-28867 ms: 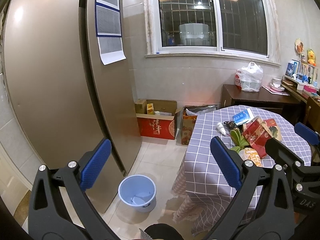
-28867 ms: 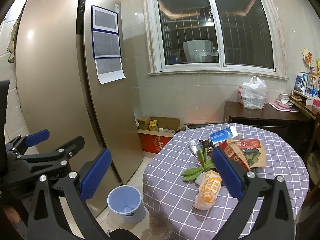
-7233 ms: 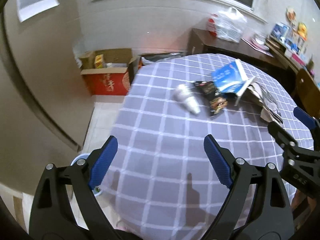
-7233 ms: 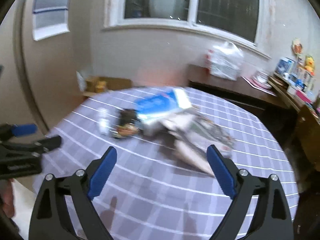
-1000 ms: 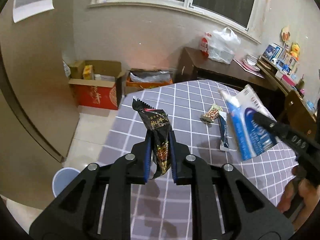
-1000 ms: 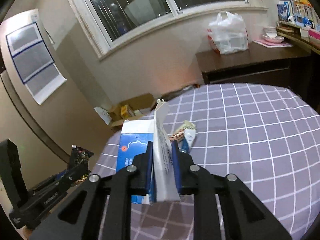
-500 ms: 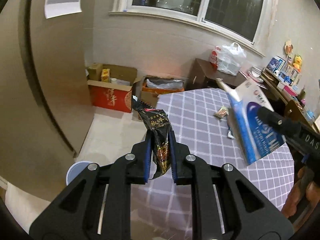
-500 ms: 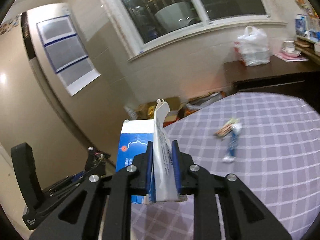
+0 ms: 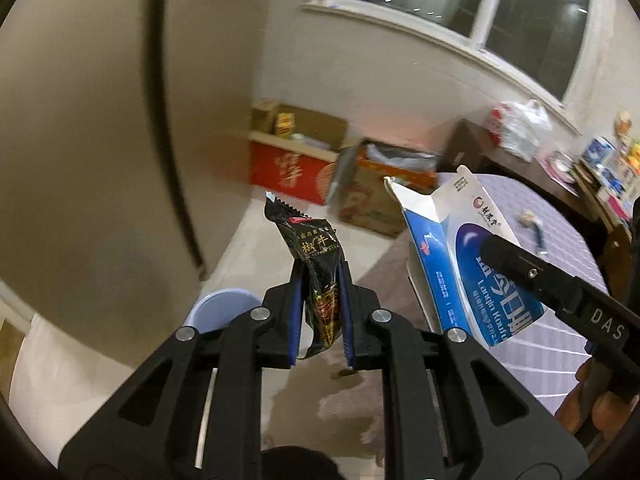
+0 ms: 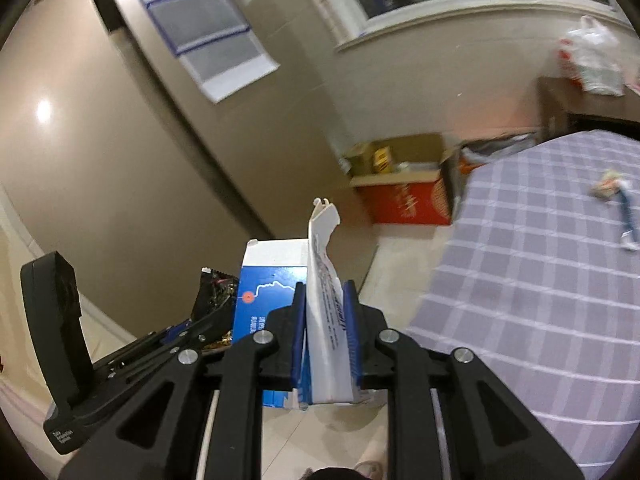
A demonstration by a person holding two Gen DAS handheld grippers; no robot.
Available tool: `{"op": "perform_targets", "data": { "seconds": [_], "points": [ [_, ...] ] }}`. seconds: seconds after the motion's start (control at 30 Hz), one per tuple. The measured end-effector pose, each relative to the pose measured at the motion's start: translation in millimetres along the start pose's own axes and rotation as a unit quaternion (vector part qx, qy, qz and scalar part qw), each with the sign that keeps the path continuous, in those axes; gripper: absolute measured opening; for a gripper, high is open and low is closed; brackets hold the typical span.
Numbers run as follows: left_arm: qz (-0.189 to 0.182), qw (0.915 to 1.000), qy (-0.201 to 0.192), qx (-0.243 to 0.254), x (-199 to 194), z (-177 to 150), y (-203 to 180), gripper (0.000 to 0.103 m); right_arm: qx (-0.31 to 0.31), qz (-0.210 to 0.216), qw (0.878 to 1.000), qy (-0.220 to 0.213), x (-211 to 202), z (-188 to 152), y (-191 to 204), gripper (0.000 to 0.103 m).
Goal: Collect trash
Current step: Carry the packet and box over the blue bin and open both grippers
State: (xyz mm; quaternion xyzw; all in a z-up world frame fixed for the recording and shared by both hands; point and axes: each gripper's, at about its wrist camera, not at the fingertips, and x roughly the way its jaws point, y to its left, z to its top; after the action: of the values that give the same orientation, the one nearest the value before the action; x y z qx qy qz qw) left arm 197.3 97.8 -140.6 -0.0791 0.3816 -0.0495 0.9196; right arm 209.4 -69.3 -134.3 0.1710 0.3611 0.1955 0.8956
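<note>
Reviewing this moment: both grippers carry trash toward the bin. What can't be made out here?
- Blue bin: left wrist view, mostly hidden behind the left gripper; contents unseen; absent from the right wrist view.
- Wrappers left on the table: both views, small and motion-blurred; type unreadable.
- Blue and white carton: whether empty, unseen.

Open floor ahead, hemmed by fridge and table

Ahead of the left gripper, bare floor runs between the fridge on its left and the table on its right; the blue bin sits just below-left, cardboard boxes block the far wall.
</note>
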Motion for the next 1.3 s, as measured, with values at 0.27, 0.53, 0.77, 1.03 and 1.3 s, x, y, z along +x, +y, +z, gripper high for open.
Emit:
{"op": "perform_targets", "data": {
  "seconds": [0.27, 0.53, 0.77, 1.03, 1.3],
  "points": [
    [0.037, 0.9971, 0.045, -0.05, 34.3, -16.0, 84.6, 0.016, -0.014, 0.022, 0.997, 0.066, 88.7, -25.7, 43.4, 0.018],
    [0.04, 0.9925, 0.079, -0.084, 86.3, -13.8, 129.9, 0.017, -0.029, 0.008, 0.996, 0.089, 143.3, -36.7, 59.4, 0.018],
    [0.057, 0.9859, 0.093, -0.127, 111.5, -10.1, 156.0, 0.076, -0.031, -0.007, 0.994, 0.104, 170.3, -44.3, 53.1, 0.018],
    [0.061, 0.986, 0.101, -0.117, 110.9, -19.8, 161.4, 0.076, -0.03, -0.01, 0.992, 0.12, 191.3, -51.2, 53.1, 0.018],
    [0.062, 0.9862, 0.091, -0.124, 101.5, -18.5, 169.6, 0.076, -0.041, -0.005, 0.992, 0.119, 198.7, -49.5, 63.5, 0.018]
  ]
}}
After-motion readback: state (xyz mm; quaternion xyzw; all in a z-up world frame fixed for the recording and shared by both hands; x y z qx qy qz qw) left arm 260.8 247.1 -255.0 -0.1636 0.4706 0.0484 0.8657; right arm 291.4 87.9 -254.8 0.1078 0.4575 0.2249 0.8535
